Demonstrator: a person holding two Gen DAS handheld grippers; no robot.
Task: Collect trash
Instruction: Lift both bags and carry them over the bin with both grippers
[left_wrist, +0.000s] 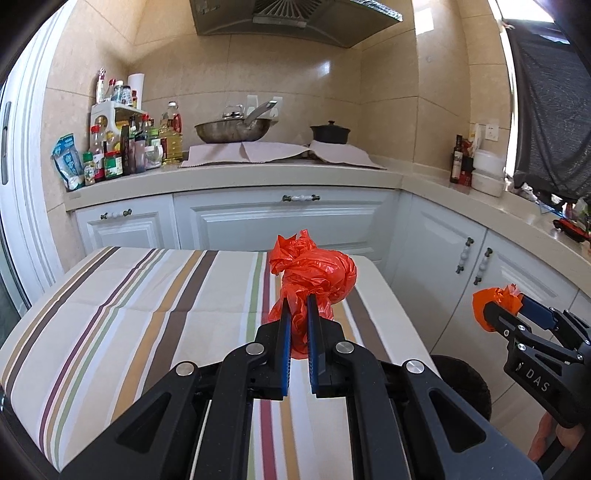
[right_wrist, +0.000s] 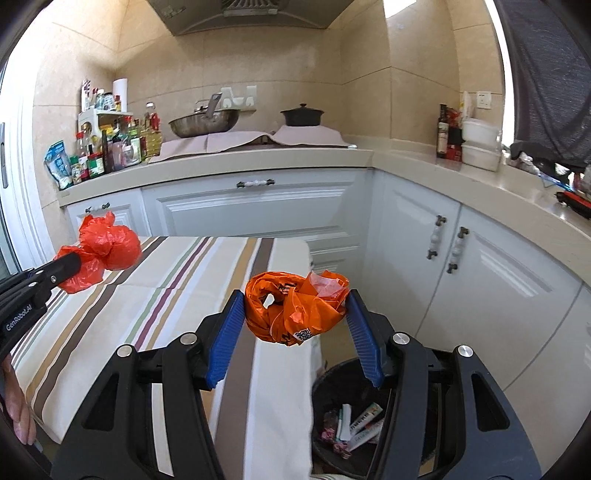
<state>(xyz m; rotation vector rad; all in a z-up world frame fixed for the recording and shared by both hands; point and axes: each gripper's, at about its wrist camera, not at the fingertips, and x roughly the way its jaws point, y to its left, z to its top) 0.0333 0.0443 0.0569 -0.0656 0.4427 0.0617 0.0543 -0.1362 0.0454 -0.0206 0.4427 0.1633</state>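
Observation:
My left gripper (left_wrist: 297, 300) is shut on a knotted red plastic bag (left_wrist: 314, 275), held above the striped tablecloth (left_wrist: 147, 295). The same red bag (right_wrist: 105, 243) and left gripper (right_wrist: 72, 264) show at the left of the right wrist view. My right gripper (right_wrist: 295, 295) is closed on a crumpled orange plastic bag (right_wrist: 291, 312), its blue pads (right_wrist: 231, 328) pressing both sides. That orange bag (left_wrist: 493, 304) appears at the right of the left wrist view, in the right gripper (left_wrist: 508, 306). It hangs over the table's right edge, above a dark trash bin (right_wrist: 354, 417) on the floor.
The bin holds wrappers and small packets. White cabinets (right_wrist: 258, 206) run behind and to the right. The counter carries bottles (left_wrist: 122, 147), a wok (left_wrist: 232, 129) and a black pot (left_wrist: 330, 133). A person's fingers (right_wrist: 16, 417) show at the lower left edge.

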